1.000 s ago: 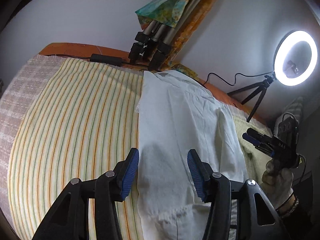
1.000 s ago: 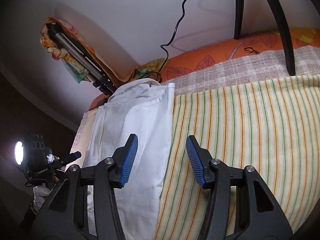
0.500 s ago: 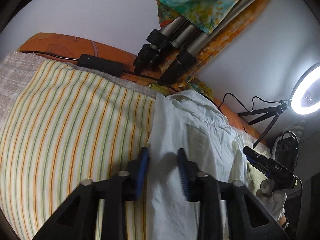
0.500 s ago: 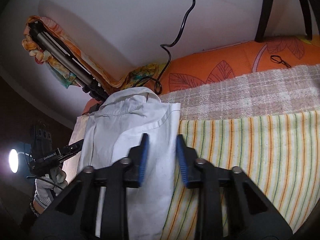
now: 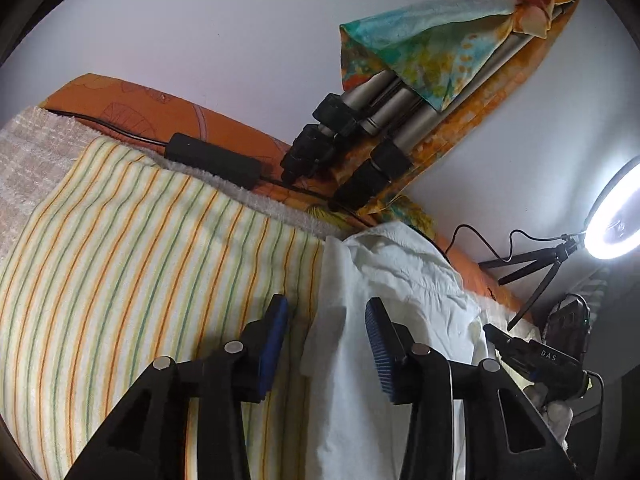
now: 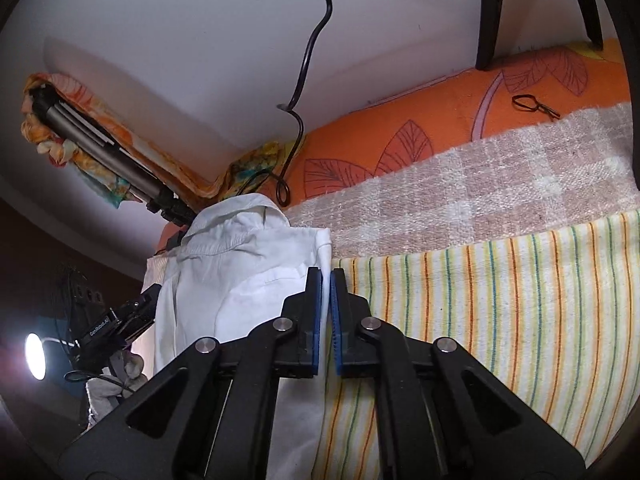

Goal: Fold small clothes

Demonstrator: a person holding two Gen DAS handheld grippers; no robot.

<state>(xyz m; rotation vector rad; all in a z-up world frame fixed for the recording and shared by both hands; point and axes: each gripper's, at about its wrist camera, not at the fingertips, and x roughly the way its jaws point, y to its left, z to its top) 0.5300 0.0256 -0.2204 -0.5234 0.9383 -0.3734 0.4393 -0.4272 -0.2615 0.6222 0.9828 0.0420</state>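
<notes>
A white shirt [image 6: 240,276] lies on the striped sheet [image 6: 500,300] of a bed, its edge pinched in the right hand-held gripper [image 6: 325,280] while the left hand-held gripper [image 5: 326,320] straddles the opposite edge, spread and needing a matching grip for a square fold.

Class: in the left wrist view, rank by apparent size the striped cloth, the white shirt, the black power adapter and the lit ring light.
1. striped cloth
2. white shirt
3. ring light, cut off by the frame edge, so unsure
4. black power adapter
</notes>
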